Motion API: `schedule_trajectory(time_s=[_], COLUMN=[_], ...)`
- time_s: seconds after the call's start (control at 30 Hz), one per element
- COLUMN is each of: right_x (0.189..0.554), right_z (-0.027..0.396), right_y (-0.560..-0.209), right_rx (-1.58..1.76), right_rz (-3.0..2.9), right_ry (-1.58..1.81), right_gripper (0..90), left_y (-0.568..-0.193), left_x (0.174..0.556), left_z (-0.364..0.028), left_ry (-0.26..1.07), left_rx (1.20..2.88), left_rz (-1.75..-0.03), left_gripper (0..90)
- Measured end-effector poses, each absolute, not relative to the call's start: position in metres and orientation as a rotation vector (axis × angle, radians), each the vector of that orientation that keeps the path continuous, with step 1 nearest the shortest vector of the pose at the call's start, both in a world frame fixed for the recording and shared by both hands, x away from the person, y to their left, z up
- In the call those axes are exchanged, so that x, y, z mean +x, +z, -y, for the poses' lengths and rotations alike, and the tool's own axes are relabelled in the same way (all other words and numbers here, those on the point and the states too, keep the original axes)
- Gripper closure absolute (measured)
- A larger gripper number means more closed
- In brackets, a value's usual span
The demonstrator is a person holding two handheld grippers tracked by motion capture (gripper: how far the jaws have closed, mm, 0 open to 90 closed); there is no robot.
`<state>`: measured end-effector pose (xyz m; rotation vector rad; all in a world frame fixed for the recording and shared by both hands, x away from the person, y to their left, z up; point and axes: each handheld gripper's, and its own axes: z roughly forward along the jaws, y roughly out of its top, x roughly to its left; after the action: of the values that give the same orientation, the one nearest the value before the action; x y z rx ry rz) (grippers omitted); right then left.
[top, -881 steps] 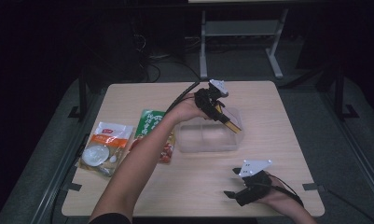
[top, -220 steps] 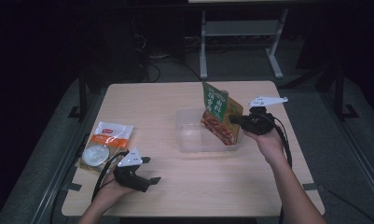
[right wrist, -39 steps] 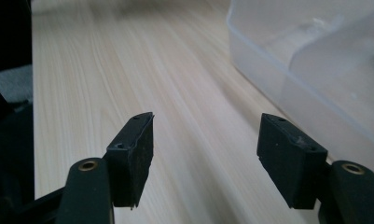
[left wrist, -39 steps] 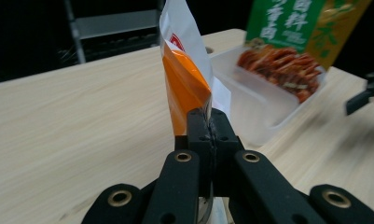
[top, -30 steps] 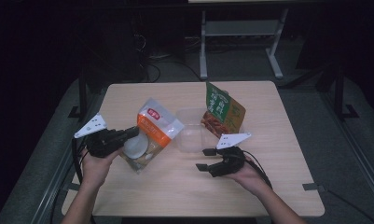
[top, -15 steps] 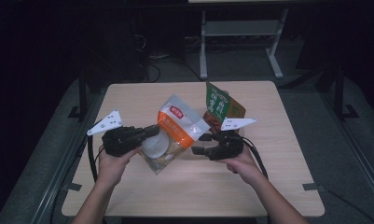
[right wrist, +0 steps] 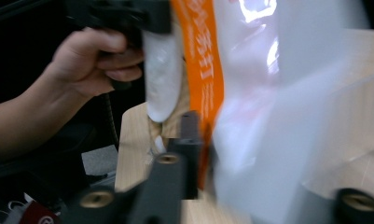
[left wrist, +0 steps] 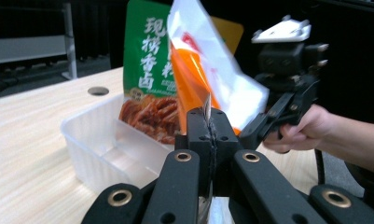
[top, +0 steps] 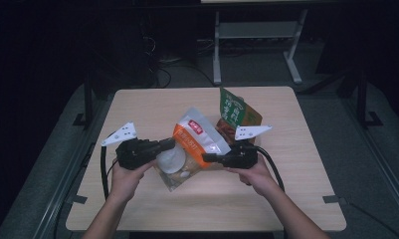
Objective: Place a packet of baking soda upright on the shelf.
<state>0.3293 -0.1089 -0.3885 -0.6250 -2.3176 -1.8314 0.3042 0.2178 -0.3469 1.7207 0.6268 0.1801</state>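
An orange-and-white snack bag (top: pixel 194 139) hangs over the middle of the table, and my left gripper (top: pixel 168 145) is shut on its left edge. In the left gripper view the jaws (left wrist: pixel 207 122) pinch the bag's edge (left wrist: pixel 198 70). My right gripper (top: pixel 207 157) is at the bag's lower right edge. In the right gripper view its one visible finger (right wrist: pixel 189 135) stands a little apart from the centre, with the bag (right wrist: pixel 208 70) between the jaws; the other finger is hidden behind the blurred bag. A green snack bag (top: pixel 233 110) stands upright in a clear plastic container (left wrist: pixel 96 140).
The wooden table (top: pixel 152 104) has bare room at the left, front and far right. The clear container sits behind the held bag, right of centre. Beyond the table stands a metal frame (top: pixel 256 35) on a dark floor.
My left gripper carried the orange-and-white bag right and upward toward the middle. My right gripper moved up and left until its jaws reached the bag's lower right edge.
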Motion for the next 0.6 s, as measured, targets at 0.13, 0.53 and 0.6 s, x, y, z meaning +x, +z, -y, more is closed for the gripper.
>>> schedule_trajectory(time_s=[0.13, 0.53, 0.6], right_x=[0.325, 0.308, 0.307], right_z=[0.107, 0.103, 0.103], right_y=[-0.386, -0.364, -0.362], right_rx=[-0.552, -0.362, -0.343], right_rz=[2.329, 2.379, 2.384], right_ry=[-1.818, -1.824, -1.813], right_gripper=[89.8, 90.0, 90.0], left_y=[-0.361, -0.385, -0.387], left_x=[0.310, 0.312, 0.312], left_z=[-0.219, -0.200, -0.196], left_ry=[0.154, 0.076, 0.084], left_rx=[1.727, 1.797, 1.820], left_rz=[-0.662, -0.639, -0.643], left_gripper=[89.9, 84.5, 77.6])
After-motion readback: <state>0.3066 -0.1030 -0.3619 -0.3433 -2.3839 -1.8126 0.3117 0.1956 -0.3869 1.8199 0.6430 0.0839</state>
